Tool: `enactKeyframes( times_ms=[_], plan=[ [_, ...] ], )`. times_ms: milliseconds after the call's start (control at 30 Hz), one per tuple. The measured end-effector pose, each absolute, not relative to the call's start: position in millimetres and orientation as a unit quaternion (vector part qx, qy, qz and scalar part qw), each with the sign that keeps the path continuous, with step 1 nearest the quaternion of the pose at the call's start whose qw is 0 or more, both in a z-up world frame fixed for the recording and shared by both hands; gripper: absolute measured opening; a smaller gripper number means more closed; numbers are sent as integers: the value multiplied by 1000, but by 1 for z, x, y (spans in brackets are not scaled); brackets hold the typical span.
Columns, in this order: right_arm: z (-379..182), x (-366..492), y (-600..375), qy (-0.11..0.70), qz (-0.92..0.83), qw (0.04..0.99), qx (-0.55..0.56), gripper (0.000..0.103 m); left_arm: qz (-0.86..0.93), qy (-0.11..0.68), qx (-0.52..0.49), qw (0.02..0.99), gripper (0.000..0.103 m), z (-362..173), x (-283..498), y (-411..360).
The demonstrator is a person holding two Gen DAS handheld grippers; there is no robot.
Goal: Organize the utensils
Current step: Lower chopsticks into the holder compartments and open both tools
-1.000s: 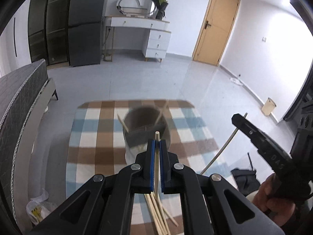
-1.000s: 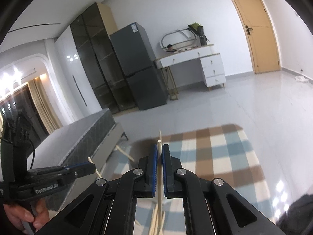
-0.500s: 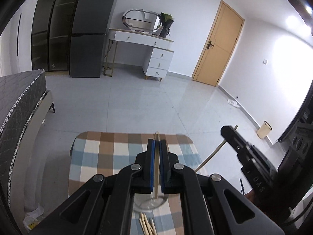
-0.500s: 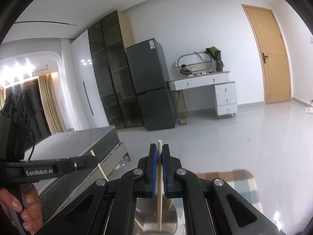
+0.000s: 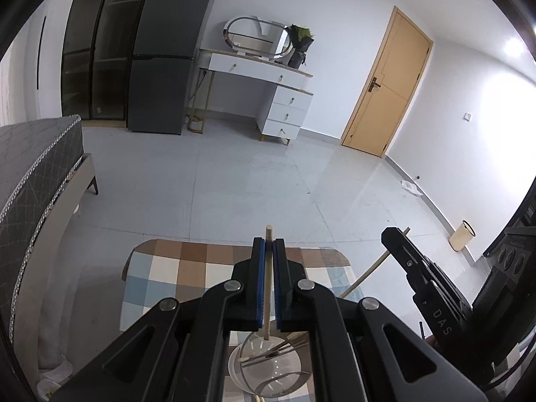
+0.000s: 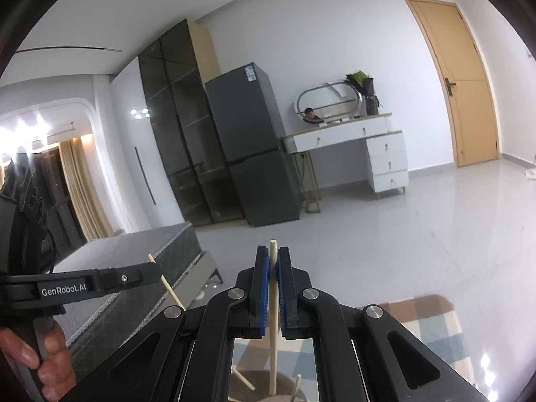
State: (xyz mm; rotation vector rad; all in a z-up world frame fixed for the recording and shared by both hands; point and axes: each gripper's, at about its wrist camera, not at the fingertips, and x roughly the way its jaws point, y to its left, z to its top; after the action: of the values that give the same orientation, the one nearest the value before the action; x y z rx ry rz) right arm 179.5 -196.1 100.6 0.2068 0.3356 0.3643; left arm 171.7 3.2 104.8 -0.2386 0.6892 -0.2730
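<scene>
My left gripper [image 5: 268, 243] is shut on a pale wooden chopstick [image 5: 267, 301] that hangs nearly upright. Its lower end is over a round holder [image 5: 268, 372] with drain holes, and several chopsticks lie inside that holder. The holder stands on a checked tablecloth [image 5: 181, 268]. My right gripper [image 6: 273, 251] is shut on a second chopstick [image 6: 274, 345], whose lower end reaches the holder's dark rim [image 6: 264, 388]. In the left wrist view, the right gripper [image 5: 390, 234] appears at the right with its chopstick [image 5: 365, 274] slanting down. In the right wrist view, the left gripper [image 6: 155, 272] shows at the left.
A grey bed [image 5: 30, 174] runs along the table's left side. Far across the tiled floor stand a dark fridge [image 5: 167, 60], a white dresser [image 5: 271, 90] and a wooden door [image 5: 388, 83]. A person's hand [image 6: 43, 358] grips the left tool's handle.
Both grippers have travelled forward over the table, each keeping its chopstick. The holder, a second ago ahead of the fingers, now sits beneath them. The loose chopsticks on the cloth have left view.
</scene>
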Motion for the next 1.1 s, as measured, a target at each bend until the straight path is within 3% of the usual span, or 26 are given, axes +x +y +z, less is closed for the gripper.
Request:
enactKeyframes(
  times_ms=[567, 833, 900, 967, 1033, 1100],
  plan=[
    [49, 176, -191, 240, 208, 946, 64, 5, -145, 378, -101, 909, 0, 77, 165, -9],
    [45, 164, -203, 266, 223, 935, 70, 13, -139, 416, -82, 895, 2, 77, 156, -16],
    [49, 155, -209, 262, 221, 937, 72, 24, -128, 417, -81, 896, 13, 83, 149, -15],
    [53, 146, -215, 255, 217, 939, 78, 30, -121, 409, -85, 901, 38, 87, 141, -14],
    [59, 136, -220, 250, 210, 942, 82, 39, -115, 396, -88, 907, 49, 94, 131, -12],
    [66, 125, -226, 243, 205, 944, 87, 47, -111, 385, -85, 912, 51, 103, 119, -13]
  ],
)
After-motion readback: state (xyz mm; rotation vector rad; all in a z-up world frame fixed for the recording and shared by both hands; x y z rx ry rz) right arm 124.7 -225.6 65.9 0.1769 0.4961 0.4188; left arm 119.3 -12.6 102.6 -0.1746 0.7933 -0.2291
